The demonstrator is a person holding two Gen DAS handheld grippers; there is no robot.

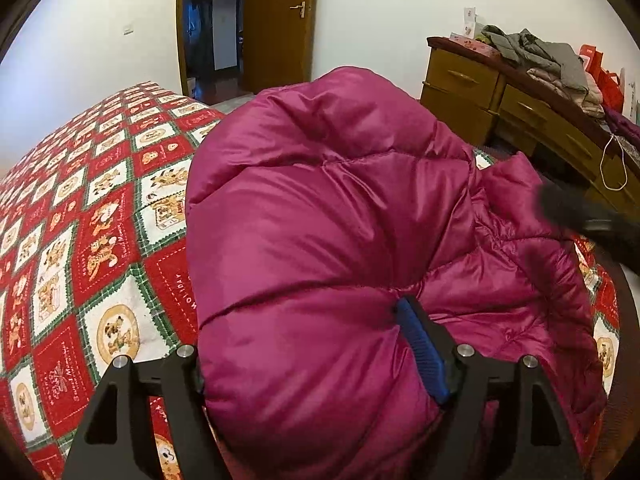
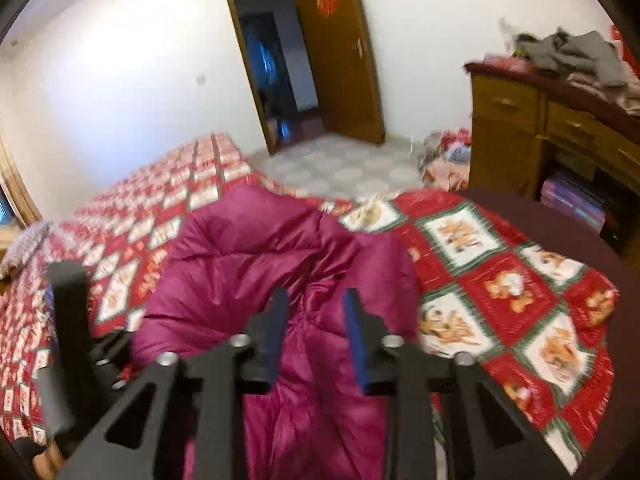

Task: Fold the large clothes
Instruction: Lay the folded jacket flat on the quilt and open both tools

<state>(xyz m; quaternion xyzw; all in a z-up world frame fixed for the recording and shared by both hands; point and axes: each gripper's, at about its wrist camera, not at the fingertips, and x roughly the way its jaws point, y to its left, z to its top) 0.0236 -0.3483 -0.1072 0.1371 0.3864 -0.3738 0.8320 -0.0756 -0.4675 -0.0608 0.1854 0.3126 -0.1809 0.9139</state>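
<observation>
The puffy magenta quilted down jacket (image 1: pixel 328 240) lies bunched on the red, white and green checked bedspread (image 1: pixel 80 216), filling the frame's centre. The left gripper (image 1: pixel 304 360) is clamped wide around a thick fold of it. In the right wrist view, the right gripper (image 2: pixel 316 336) hovers above the jacket (image 2: pixel 248 264), its blue pads (image 2: pixel 356 340) slightly apart and empty. A wooden dresser (image 1: pixel 480 92) stands upper right.

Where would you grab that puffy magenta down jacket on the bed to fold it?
Probably by a thin quilted edge of the puffy magenta down jacket, coming from above on the near side: the bulging middle is too thick for narrow jaws, while the seams flatten into pinchable ridges.
</observation>
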